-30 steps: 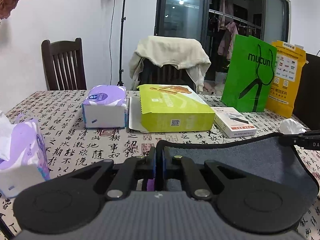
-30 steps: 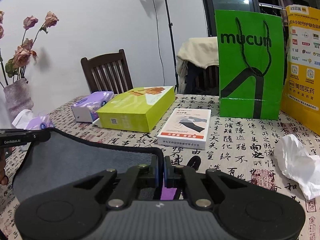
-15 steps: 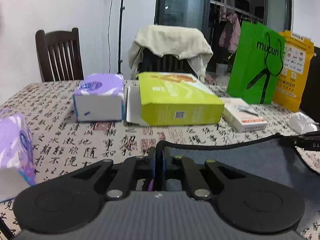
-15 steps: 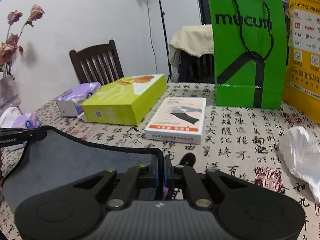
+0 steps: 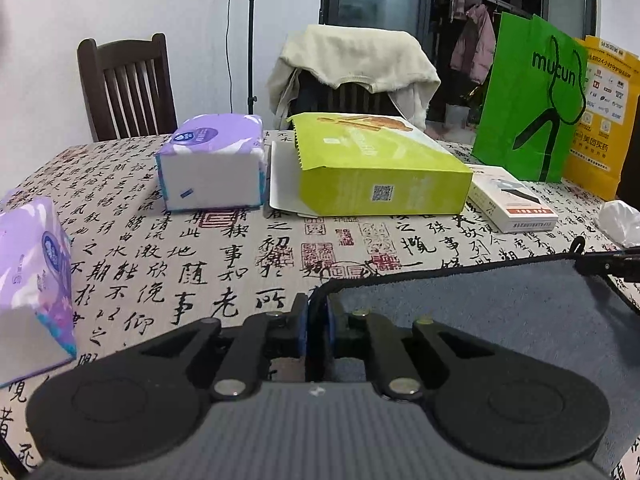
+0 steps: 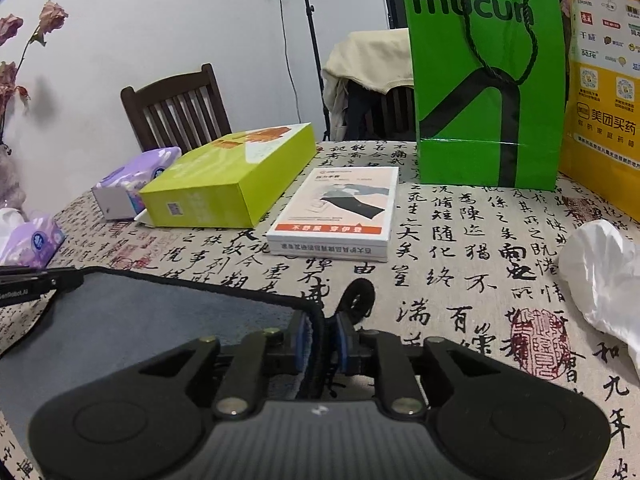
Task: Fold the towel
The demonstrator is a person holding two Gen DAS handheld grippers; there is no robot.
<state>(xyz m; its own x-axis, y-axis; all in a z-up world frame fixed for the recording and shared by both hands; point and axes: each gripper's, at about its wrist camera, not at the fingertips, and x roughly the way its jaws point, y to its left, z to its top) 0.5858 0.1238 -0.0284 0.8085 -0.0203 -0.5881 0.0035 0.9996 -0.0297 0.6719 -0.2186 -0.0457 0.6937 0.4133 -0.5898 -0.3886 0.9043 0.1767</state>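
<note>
A grey towel [image 5: 500, 312] with a black hem is stretched between my two grippers, low over the table. My left gripper [image 5: 316, 320] is shut on its left corner. My right gripper [image 6: 323, 338] is shut on its right corner, where a small black hanging loop [image 6: 360, 296] sticks out. The towel [image 6: 152, 320] spreads to the left in the right wrist view. Each gripper's tip shows at the far end of the towel in the other's view: the right one [image 5: 612, 266], the left one [image 6: 36, 284].
On the calligraphy tablecloth [image 5: 200, 256] lie a lime-green box [image 5: 380, 168], a white box [image 6: 340, 208], two purple tissue packs [image 5: 212, 160] [image 5: 32, 280] and a crumpled white bag [image 6: 604, 272]. A green bag [image 6: 484, 80] and a yellow bag [image 6: 604, 80] stand behind. Two chairs stand beyond.
Both grippers have moved forward and down toward the table, still holding the towel's corners. The towel's far edge now sits lower, close to the tablecloth.
</note>
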